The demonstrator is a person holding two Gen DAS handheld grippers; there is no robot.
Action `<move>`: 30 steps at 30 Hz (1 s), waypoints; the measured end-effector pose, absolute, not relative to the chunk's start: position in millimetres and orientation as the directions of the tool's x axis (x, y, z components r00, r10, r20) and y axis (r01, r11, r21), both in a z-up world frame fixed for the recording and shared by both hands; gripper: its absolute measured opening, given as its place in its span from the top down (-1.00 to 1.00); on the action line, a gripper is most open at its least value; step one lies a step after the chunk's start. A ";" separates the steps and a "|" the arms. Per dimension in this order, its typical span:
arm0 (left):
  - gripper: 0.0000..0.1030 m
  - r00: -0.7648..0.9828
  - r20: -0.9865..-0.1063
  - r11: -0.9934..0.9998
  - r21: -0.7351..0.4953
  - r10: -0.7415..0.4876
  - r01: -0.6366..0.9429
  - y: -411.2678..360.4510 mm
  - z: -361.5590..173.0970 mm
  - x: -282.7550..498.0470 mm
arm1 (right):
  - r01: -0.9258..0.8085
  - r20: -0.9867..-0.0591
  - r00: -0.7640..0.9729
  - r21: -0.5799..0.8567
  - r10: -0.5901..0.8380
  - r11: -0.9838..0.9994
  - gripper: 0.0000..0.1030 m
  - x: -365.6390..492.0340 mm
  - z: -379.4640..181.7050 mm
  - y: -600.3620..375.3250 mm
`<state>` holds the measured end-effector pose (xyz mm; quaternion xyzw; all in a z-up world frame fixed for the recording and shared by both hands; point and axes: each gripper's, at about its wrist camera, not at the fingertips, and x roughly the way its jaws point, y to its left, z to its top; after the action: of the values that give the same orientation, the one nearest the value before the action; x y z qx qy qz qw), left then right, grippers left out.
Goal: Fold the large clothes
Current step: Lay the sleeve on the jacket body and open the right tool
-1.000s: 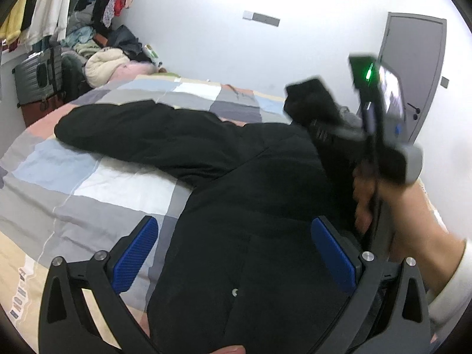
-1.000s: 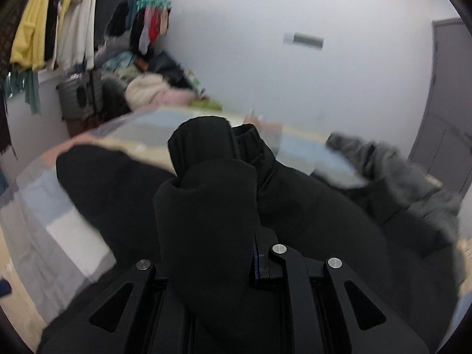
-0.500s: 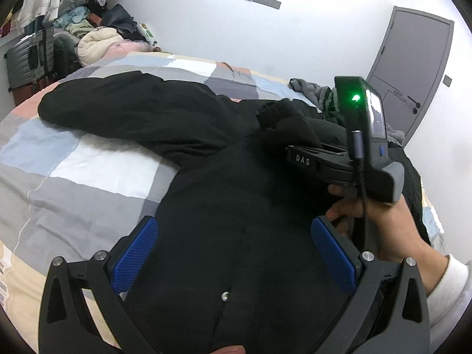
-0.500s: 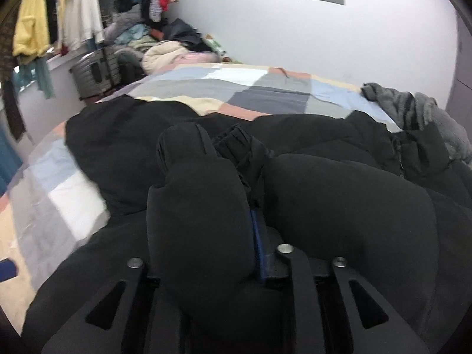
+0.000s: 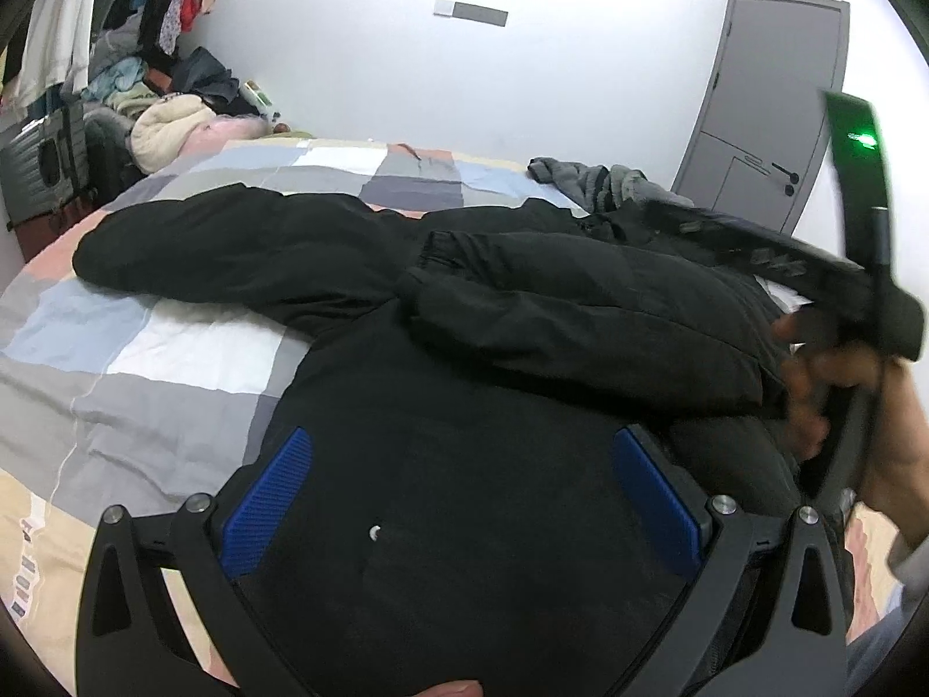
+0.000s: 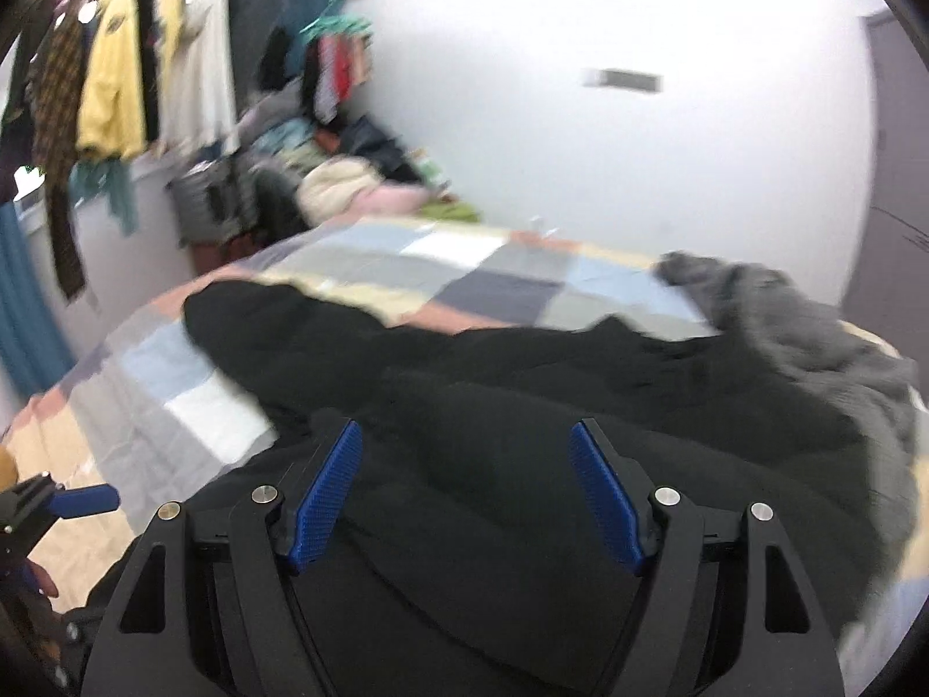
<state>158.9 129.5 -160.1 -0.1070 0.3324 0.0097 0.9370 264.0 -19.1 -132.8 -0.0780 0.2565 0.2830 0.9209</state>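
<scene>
A large black padded jacket [image 5: 464, 464] lies on the patchwork bed [image 5: 145, 348]. Its right sleeve [image 5: 569, 308] lies folded across the chest; its left sleeve [image 5: 232, 250] stretches out to the left. My left gripper [image 5: 458, 499] is open and empty above the jacket's lower front. My right gripper [image 6: 464, 499] is open and empty above the jacket [image 6: 551, 406]. The right gripper's body [image 5: 859, 267], held in a hand, shows blurred at the right of the left wrist view.
A grey garment [image 5: 598, 180] lies crumpled at the bed's far right corner, also in the right wrist view [image 6: 813, 313]. Piled clothes [image 5: 168, 122], a suitcase [image 5: 40, 162] and hanging clothes [image 6: 116, 87] stand at the left. A grey door [image 5: 772, 104] is at the right.
My right gripper has let go of the right sleeve, opened and pulled back to the right. The sleeve now lies across the jacket's chest. The left gripper stayed open.
</scene>
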 end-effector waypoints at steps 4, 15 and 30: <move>-1.00 0.774 -0.630 0.981 -0.182 -0.059 -0.073 116.3 -159.1 155.4 | -0.455 -0.507 0.769 -0.007 0.389 0.890 -0.42 259.7 -128.0 -73.6; -1.00 0.765 -0.639 0.988 -0.152 -0.075 -0.030 87.3 -163.3 153.3 | -0.183 -0.679 0.712 0.069 0.181 0.981 -0.23 253.3 -208.4 -214.8; -1.00 0.763 -0.645 0.986 -0.145 -0.034 -0.078 88.5 -168.4 154.8 | -0.121 -0.749 0.663 -0.077 0.023 0.990 0.65 283.1 -255.2 -214.6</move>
<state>154.8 88.5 -168.4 -0.0820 0.3437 0.0117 0.9354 283.1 -214.6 -255.2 -0.0603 0.4088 0.0396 0.9098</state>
